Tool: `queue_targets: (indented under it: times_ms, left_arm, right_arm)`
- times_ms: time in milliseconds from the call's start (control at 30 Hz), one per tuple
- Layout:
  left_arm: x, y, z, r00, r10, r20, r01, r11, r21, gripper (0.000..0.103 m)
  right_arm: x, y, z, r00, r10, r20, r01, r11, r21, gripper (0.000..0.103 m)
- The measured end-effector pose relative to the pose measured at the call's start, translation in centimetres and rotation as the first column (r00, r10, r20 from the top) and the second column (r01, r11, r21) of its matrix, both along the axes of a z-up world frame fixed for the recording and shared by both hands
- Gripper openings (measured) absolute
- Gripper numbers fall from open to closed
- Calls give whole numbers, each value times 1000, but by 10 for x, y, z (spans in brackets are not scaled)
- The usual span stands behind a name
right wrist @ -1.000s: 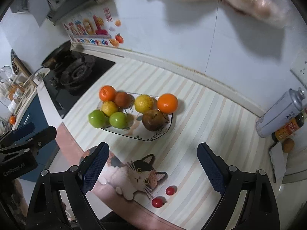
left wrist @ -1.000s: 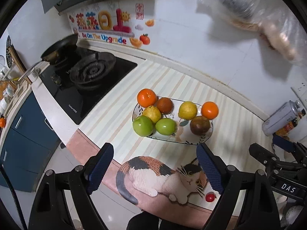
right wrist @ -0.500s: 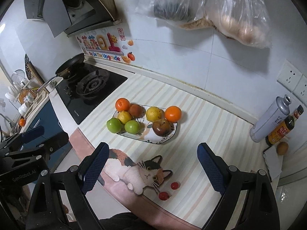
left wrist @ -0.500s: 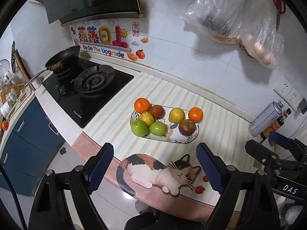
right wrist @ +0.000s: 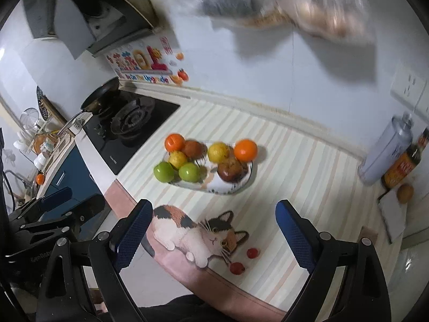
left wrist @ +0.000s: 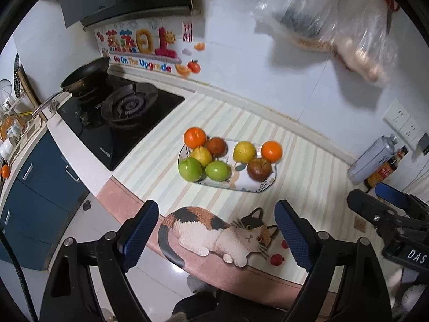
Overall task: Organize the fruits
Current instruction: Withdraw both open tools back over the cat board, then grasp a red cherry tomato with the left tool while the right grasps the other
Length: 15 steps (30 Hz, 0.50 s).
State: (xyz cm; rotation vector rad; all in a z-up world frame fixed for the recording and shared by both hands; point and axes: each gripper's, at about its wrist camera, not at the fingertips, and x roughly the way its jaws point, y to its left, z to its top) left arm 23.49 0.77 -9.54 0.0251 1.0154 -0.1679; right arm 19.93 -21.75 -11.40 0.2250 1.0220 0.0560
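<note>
A patterned plate point(left wrist: 242, 185) point(right wrist: 214, 186) on the striped counter holds two oranges point(left wrist: 195, 137), two green apples point(left wrist: 190, 169), two yellow fruits point(left wrist: 244, 151) and two brown fruits point(left wrist: 258, 169). Two small red fruits point(right wrist: 237, 267) lie loose by the counter's front edge, next to a cat picture; one shows in the left wrist view point(left wrist: 277, 259). My left gripper point(left wrist: 215, 237) is open and empty, above the front edge. My right gripper point(right wrist: 214, 234) is open and empty, level with it to the right.
A gas stove point(left wrist: 120, 115) with a frying pan point(left wrist: 85, 76) is on the left. A spray can point(right wrist: 386, 153), a sauce bottle point(right wrist: 402, 166) and a brown fruit point(right wrist: 405, 193) stand at the right. Plastic bags point(left wrist: 335, 26) hang on the wall above.
Both grippers first pulled back and up from the plate, then came closer to it again. Both stayed open. The fruits have not moved.
</note>
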Motion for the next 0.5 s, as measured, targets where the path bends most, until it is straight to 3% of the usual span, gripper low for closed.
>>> queue_targets:
  times_ms: [33,133,167,233,367,500]
  left_arm:
    - [3,-3,-8,1000,1,-11,-1,1000,15,102]
    - [13,-13,-40,998,9,-63,-4,997,82,102]
    - [17,-16,-51,996,10,-83,-1,994,107,102]
    - [23,-24,-79,992,10,-128,9,988,152,102]
    - [33,-38,-134,972,7,-235,45,976,215,102]
    - [37,-50,-178,940,-8,-341,87,972,217,102]
  right_arm:
    - [2,-3,-11,1000,-6,-17,6,1000,2,95]
    - [10,-18,-67,992,-22,-120,25,1000,18,91]
    - [12,-23,-90,987,-15,-159,20,999,34,72]
    - [15,-30,-130,970,-19,-243,30,999,45,55]
    - [15,-40,-203,928,-28,-372,62,995,80,53]
    - [18,-42,-241,907,-27,-420,71,993,89,53]
